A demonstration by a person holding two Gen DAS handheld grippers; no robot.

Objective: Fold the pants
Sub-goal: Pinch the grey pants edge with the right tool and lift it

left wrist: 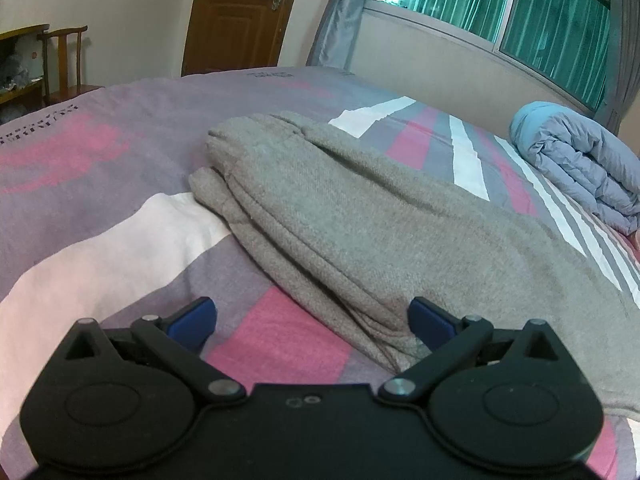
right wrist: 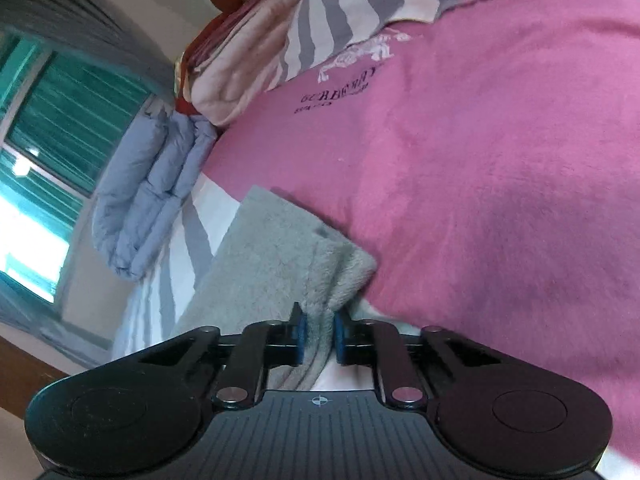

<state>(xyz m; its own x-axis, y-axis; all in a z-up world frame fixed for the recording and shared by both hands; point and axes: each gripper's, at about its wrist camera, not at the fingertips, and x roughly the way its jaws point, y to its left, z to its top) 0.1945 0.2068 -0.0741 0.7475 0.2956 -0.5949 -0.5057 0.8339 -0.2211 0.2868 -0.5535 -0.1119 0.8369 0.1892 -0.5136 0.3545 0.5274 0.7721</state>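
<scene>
The grey pants [left wrist: 360, 216] lie folded lengthwise on the bed, running from the near right to the far middle in the left wrist view. My left gripper [left wrist: 312, 320] is open just above the bed; its right finger rests at the near edge of the pants and holds nothing. My right gripper [right wrist: 318, 338] is shut on a bunched edge of the grey pants [right wrist: 272, 252], which hang and spread away from the blue pads [right wrist: 300, 340].
The bed sheet [left wrist: 100, 152] is striped pink, purple and white. A folded blue quilt [left wrist: 576, 156] lies at the far right, also in the right wrist view [right wrist: 148, 192]. Stacked bedding [right wrist: 240, 64] sits beyond. A wooden chair [left wrist: 66, 64] and door [left wrist: 240, 16] stand behind.
</scene>
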